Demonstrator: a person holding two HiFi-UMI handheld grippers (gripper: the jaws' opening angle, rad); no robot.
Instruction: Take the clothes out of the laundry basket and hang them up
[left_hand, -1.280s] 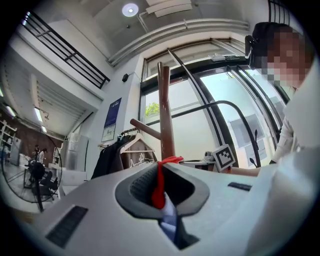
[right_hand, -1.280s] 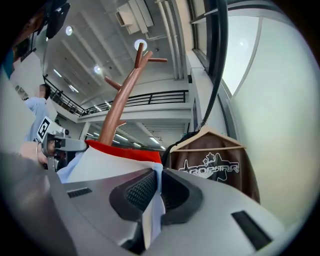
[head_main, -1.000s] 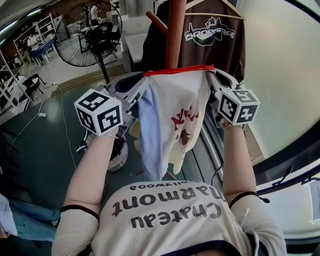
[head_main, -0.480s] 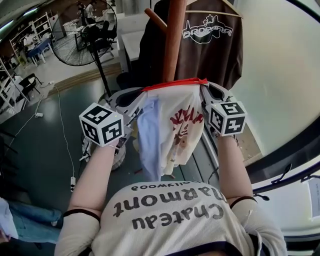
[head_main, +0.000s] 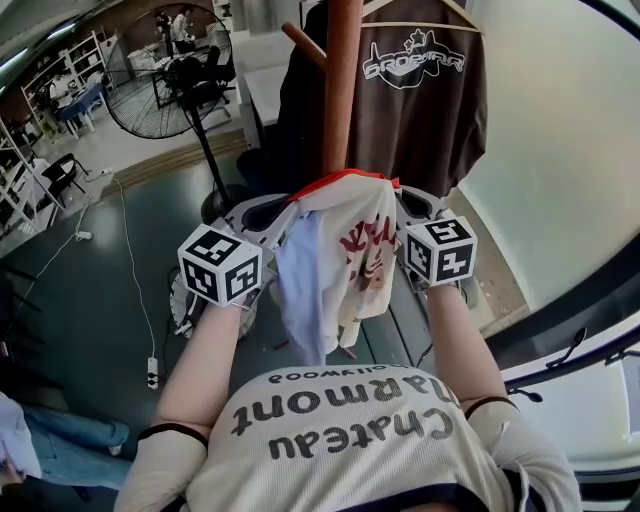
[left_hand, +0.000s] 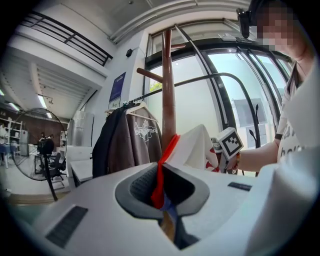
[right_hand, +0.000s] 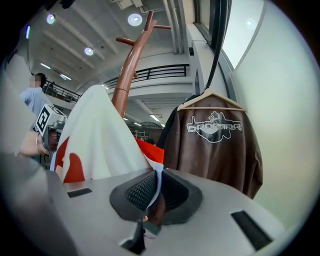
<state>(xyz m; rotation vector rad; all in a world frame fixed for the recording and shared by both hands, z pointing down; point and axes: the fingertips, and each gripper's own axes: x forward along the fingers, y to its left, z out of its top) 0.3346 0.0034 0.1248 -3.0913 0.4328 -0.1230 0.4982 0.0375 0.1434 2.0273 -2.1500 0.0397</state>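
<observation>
2 forearms stretch forward from my chest, nearly parallel, with each marker cube facing up. My left gripper (left_hand: 162, 192) is clamped on the red collar edge of the white T-shirt (head_main: 340, 250), and my right gripper (right_hand: 152, 200) pinches a white edge of the same shirt. The cloth spans from one pair of jaws to the other and droops below them, back toward me. Just beyond and between the 2 grippers rises the wooden coat stand pole (head_main: 340, 90). Past my right jaws a brown jacket (right_hand: 212, 145) hangs on a hanger. Far beyond my left jaws stands a floor fan (head_main: 165, 70).
</observation>
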